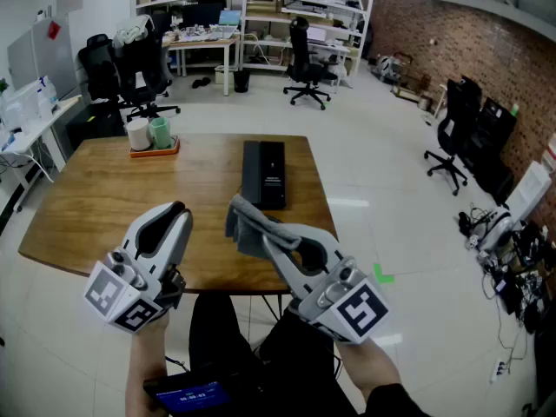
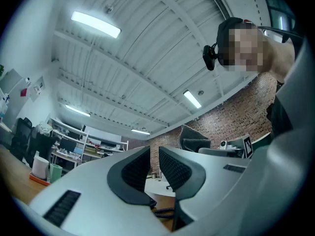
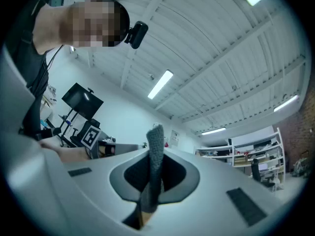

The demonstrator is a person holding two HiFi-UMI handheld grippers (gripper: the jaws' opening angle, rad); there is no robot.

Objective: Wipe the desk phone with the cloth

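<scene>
Counter (image 1: 87, 207): wood, visible grain, smooth, low sheen. Desk phone (image 1: 264, 174): black plastic, matt. Cloth (image 3: 155, 149): grey fabric, coarse knitted texture. Left tongs (image 2: 153, 157) and right tongs (image 1: 257, 222): light grey plastic shells, smooth, matt. Pads (image 2: 176, 170): dark, finely ribbed. Floor (image 1: 373, 194): pale, glossy, reflective. Wall (image 1: 434, 33): rough bare brick.

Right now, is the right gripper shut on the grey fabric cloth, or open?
Shut on it: the right gripper pinches the grey fabric cloth between its dark pads, as the right gripper view shows.
</scene>
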